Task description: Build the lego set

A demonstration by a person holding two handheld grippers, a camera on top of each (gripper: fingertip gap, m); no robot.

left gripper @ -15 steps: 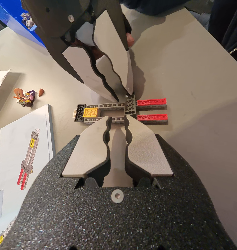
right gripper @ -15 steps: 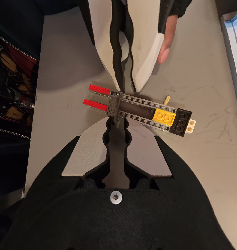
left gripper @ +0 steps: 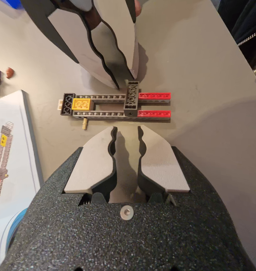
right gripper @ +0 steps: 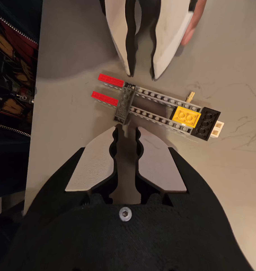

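Your left gripper (left gripper: 127,127) had drawn back from the brick model (left gripper: 115,105), its fingers now wider apart and bare, where before the tips touched the near beam. Just beyond them the model lay flat on the grey table (left gripper: 197,73). Past it, your right gripper (right gripper: 126,128) stood parted and bare, tips beside the grey cross brick (right gripper: 124,105). A booklet (left gripper: 11,146) lay left.

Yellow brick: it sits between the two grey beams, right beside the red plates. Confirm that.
Wrong neighbour. The yellow brick sits between the grey beams, but beside the black plate; the red plates are at the opposite end, as the left wrist view shows.
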